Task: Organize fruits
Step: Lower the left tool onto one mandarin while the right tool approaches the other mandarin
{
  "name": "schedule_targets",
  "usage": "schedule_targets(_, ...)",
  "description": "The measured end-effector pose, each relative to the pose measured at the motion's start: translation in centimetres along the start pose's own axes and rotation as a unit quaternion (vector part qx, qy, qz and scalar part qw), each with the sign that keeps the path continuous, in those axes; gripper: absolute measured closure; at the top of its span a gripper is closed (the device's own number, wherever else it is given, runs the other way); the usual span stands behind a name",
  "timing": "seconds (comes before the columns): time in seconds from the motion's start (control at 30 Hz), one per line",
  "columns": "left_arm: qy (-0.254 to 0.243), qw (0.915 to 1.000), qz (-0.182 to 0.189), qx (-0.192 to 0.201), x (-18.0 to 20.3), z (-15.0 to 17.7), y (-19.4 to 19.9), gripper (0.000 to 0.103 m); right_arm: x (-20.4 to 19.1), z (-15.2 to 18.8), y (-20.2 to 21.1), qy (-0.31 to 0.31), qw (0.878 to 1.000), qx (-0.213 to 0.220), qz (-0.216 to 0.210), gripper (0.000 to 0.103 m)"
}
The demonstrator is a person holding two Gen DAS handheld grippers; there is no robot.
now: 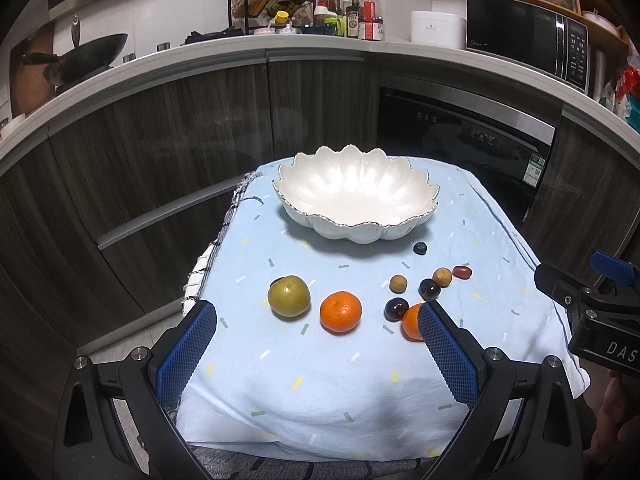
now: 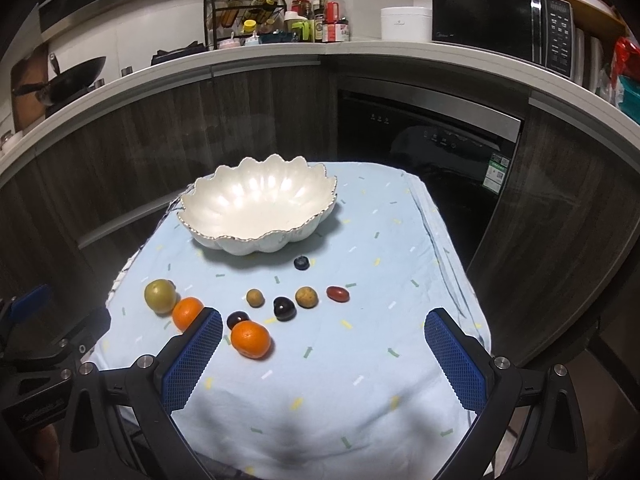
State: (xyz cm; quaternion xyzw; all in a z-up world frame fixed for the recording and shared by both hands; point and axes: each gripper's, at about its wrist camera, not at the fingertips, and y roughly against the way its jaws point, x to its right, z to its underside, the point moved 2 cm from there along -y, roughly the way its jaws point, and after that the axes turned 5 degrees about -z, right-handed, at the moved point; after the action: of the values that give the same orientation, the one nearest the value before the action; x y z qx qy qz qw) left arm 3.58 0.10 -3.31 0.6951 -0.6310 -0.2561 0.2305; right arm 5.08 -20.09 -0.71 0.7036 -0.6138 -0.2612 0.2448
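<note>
An empty white scalloped bowl (image 1: 356,204) (image 2: 260,208) stands at the far side of a light blue cloth (image 1: 320,380) (image 2: 340,380). In front of it lie a green fruit (image 1: 289,298) (image 2: 160,296), two oranges (image 1: 340,312) (image 2: 250,339), the second orange (image 1: 410,322) (image 2: 187,312), two dark plums (image 1: 396,309) (image 2: 284,308), two small tan fruits (image 1: 398,283) (image 2: 307,297), a red date (image 1: 462,272) (image 2: 337,293) and a blueberry (image 1: 420,248) (image 2: 301,263). My left gripper (image 1: 316,320) is open and empty above the cloth's near side. My right gripper (image 2: 324,322) is open and empty.
The cloth covers a small table in front of dark kitchen cabinets and a dishwasher (image 1: 464,136). The counter behind holds a wok (image 1: 88,56), a spice rack (image 1: 272,4), bottles, a white pot and a microwave (image 1: 528,36). The other gripper's body shows at the right edge (image 1: 600,312).
</note>
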Motion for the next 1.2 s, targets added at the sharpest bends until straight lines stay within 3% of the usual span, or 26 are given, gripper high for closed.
schedule_targets(0.4, -0.016, 0.9993, 0.016, -0.03, 0.4, -0.3, -3.0, 0.015, -0.9, -0.1, -2.6, 0.018, 0.999, -0.023, -0.016, 0.001)
schedule_targets(0.57, -0.039, 0.9978, 0.026, -0.046, 1.1, -0.3, -4.6, 0.019, -1.8, 0.0, -4.3, 0.033, 0.998, -0.038, -0.031, 0.006)
schedule_targets(0.77, -0.061, 0.9952, 0.035, -0.068, 1.7, 0.1, -6.2, 0.031, -2.1, 0.3, -6.1, 0.042, 0.997, -0.054, -0.04, 0.014)
schedule_targets(1.2, -0.088, 0.9899, 0.044, -0.102, 2.2, 1.5, -9.2, 0.033, -3.2, 1.2, -8.8, 0.059, 0.993, -0.089, -0.054, 0.017)
